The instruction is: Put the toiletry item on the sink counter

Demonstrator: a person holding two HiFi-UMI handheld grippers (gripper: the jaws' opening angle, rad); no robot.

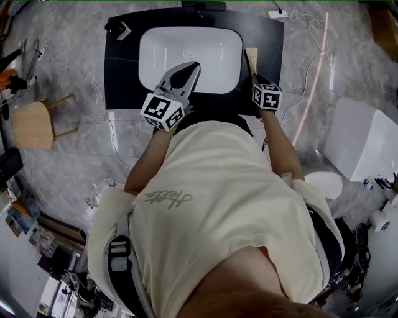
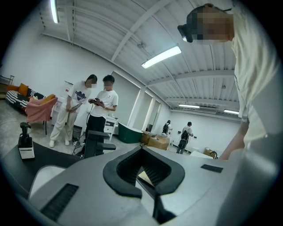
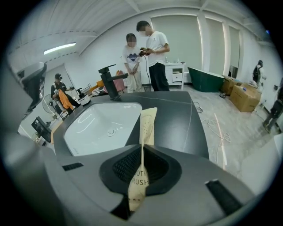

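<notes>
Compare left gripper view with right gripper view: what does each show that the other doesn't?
Only the left gripper view: a pump bottle on the counter, and the left gripper with its jaws together. Only the right gripper view: the toothbrush packet clamped in the right gripper, held over the counter. Both: the black faucet, the dark counter and two standing people.

The basin (image 1: 189,53) sits in the middle of the sink counter (image 1: 121,81), with the faucet (image 1: 203,5) behind it and a pump bottle (image 1: 114,27) at the back left corner. The left gripper (image 1: 190,68) is over the basin's near edge. The right gripper (image 3: 141,154), right of the basin, holds a toothbrush packet (image 3: 147,126) over the counter. A stool (image 1: 32,124) stands left of the counter and a toilet (image 1: 364,140) right.
</notes>
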